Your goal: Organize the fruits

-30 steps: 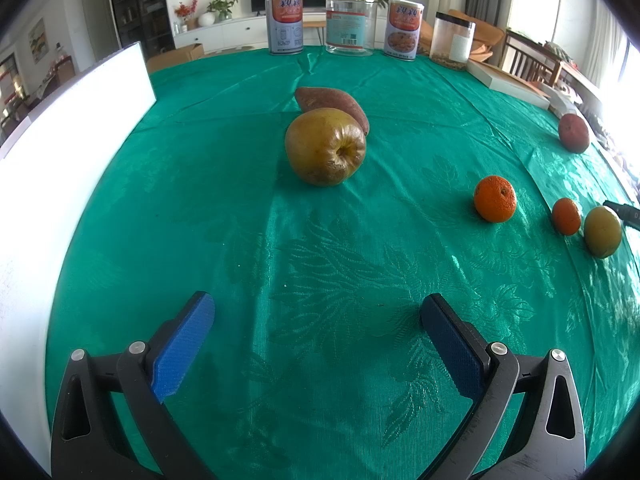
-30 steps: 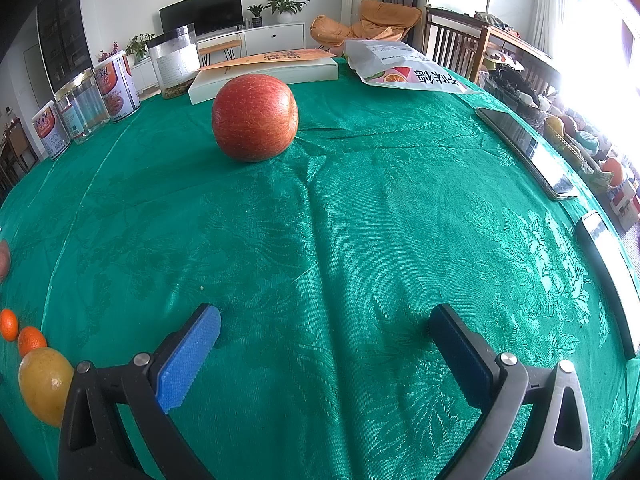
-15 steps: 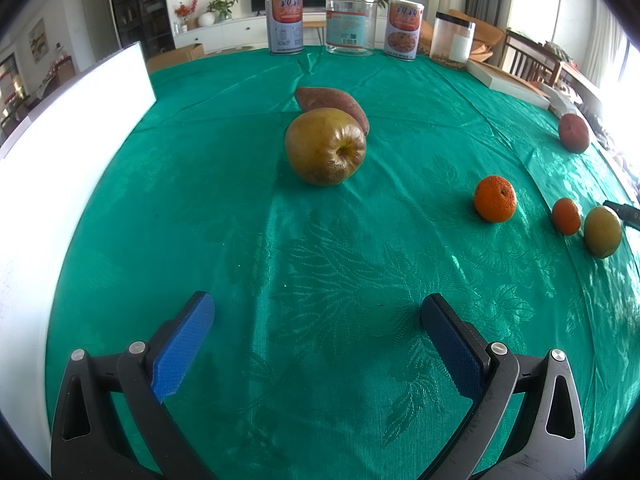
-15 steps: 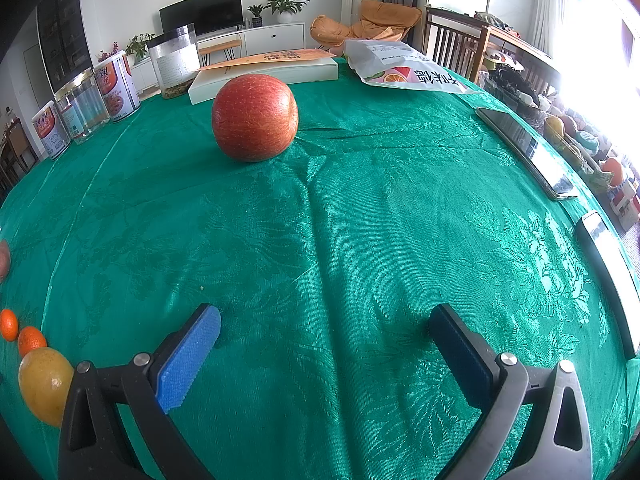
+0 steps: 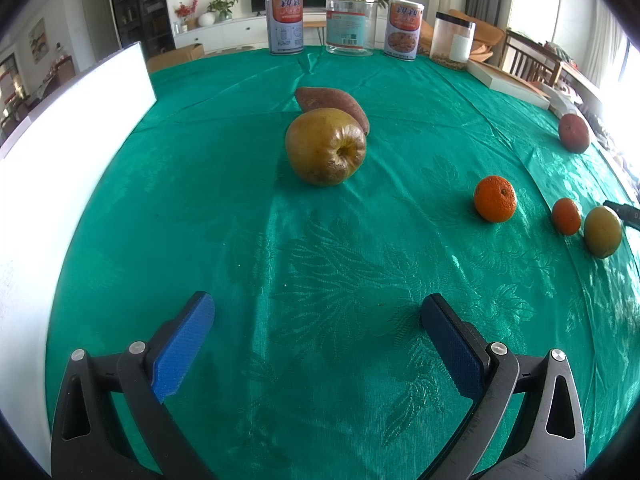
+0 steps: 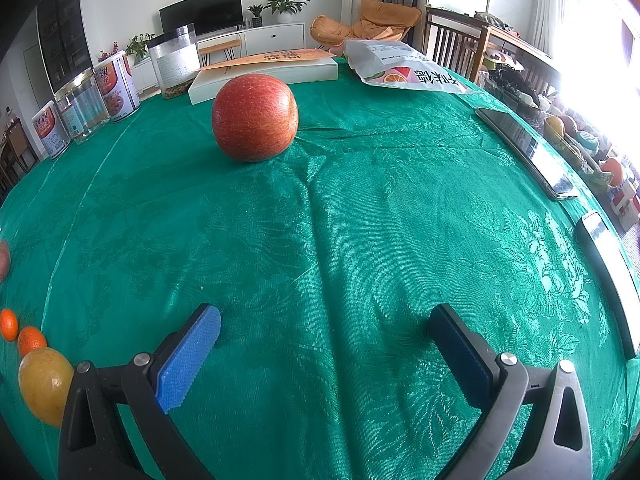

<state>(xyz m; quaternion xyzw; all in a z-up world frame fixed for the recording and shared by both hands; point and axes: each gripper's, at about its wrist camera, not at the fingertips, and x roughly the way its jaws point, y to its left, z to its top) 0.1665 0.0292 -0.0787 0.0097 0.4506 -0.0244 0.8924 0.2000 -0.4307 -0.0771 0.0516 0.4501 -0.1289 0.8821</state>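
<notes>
A large yellow-brown pear (image 5: pixel 325 146) with wrinkled, bruised skin lies on its side mid-table, its dimpled end facing the camera, touching or just in front of a reddish sweet potato (image 5: pixel 332 104). To the right sit a bright mandarin (image 5: pixel 495 199), then a smaller mandarin (image 5: pixel 566 216) just beside a yellow-green round fruit (image 5: pixel 603 231). A red apple (image 6: pixel 255 117) with fine yellow streaks sits alone, well apart from the others.
</notes>
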